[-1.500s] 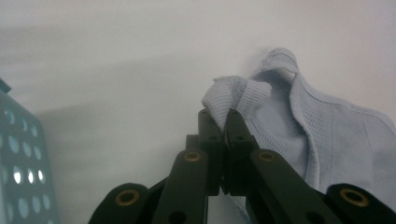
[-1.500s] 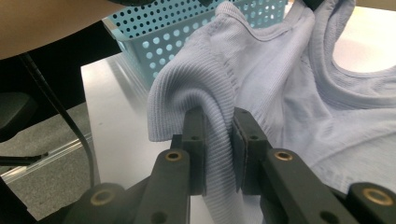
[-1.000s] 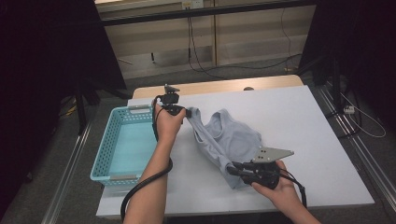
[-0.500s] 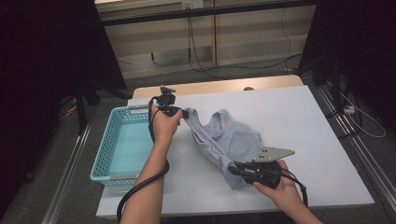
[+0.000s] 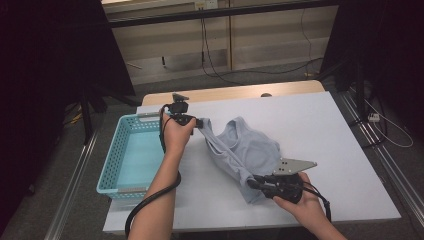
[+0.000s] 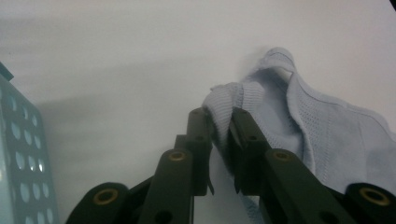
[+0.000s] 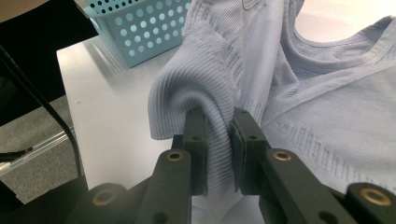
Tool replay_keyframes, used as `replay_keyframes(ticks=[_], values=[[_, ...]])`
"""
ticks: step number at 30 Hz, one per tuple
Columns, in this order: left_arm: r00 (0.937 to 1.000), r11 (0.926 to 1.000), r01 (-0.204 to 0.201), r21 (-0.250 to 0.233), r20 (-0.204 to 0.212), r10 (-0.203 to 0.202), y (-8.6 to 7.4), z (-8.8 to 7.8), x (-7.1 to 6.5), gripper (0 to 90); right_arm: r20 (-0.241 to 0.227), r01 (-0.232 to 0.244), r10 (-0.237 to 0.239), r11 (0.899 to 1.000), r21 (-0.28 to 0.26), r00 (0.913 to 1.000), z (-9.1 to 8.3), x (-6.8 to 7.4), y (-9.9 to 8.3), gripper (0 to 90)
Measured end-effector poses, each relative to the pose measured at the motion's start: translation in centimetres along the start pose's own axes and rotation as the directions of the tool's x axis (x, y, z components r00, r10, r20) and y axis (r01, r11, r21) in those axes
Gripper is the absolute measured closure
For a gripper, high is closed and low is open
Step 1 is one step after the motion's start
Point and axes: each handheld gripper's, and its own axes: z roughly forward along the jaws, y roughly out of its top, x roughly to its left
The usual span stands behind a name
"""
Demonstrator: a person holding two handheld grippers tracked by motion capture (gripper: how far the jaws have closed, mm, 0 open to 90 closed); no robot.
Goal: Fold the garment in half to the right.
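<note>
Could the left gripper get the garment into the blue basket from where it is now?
Probably yes. The left gripper, holding the light blue garment's strap, sits right beside the basket with bare table between. But the right gripper holds the far end, so it must follow or release.

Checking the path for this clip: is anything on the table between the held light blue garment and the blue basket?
Nothing visible. The light blue knit garment hangs between both grippers, and bare white table separates it from the perforated blue plastic basket, beside the left gripper.

- High view: dim room, dark at both sides; the white table (image 5: pixel 320 130) is evenly lit from above.
- Left gripper view: soft, hazy, with blurred shadows.
- Right gripper view: sharper and brighter.
</note>
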Motion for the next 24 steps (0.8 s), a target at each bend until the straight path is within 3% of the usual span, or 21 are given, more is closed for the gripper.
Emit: replay_keyframes(ticks=[16,21,24], values=[[1.0000,1.0000,0.001,0.005,0.008,-0.001,0.14,0.85,0.32,66.6,-0.020,0.004,-0.004,1.000,0.010,0.9998,0.10,0.22,-0.09,78.8],[0.9989,0.9996,0.015,0.026,0.044,-0.016,0.10,0.93,0.26,82.7,-0.013,0.000,0.000,1.000,0.012,0.9999,-0.02,0.06,-0.21,78.7],[0.9984,0.9997,0.008,0.022,0.056,-0.009,0.27,0.76,0.00,85.9,-0.004,-0.004,0.004,1.000,0.014,1.0000,-0.15,-0.02,-0.31,78.7]])
